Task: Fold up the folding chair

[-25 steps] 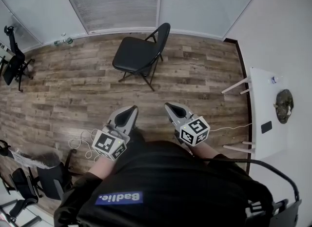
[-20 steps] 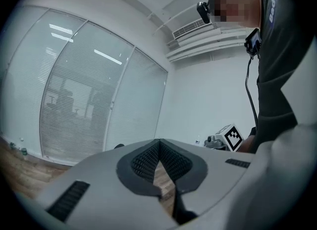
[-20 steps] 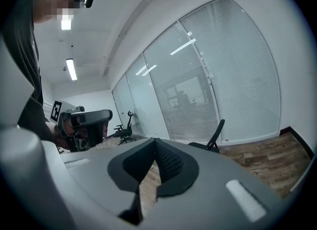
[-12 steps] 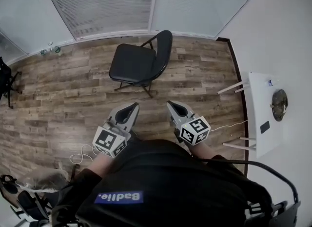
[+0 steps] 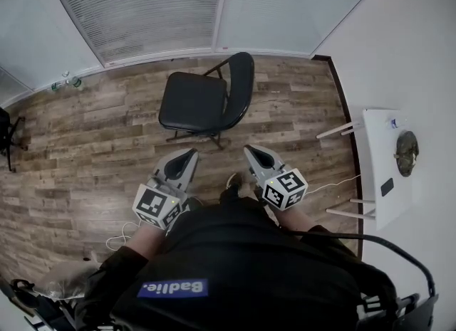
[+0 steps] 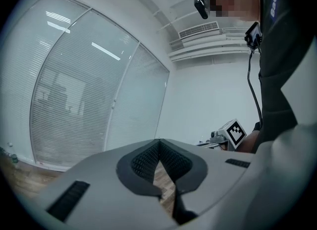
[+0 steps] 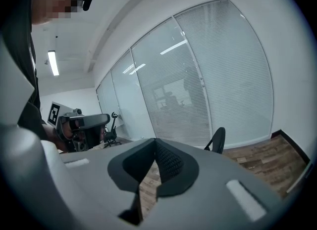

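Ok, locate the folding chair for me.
Head view, upper centre: the folding chair stands open on the wood floor, just ahead of the left hand-held gripper and the right hand-held gripper.

In the right gripper view, only the back of the folding chair point(image 7: 218, 139) is seen. Its seat and legs are hidden behind the body of the right gripper point(image 7: 155, 142). In the head view, the far legs of the chair are covered by its seat. On the white table point(image 5: 377, 212) at the right, a dark round thing point(image 5: 406, 153) is too small to be identified. A dark stand point(image 5: 6, 136) is cut off by the left edge. The small items point(image 5: 64, 82) on the floor near the far window point(image 5: 157, 9) cannot be told.
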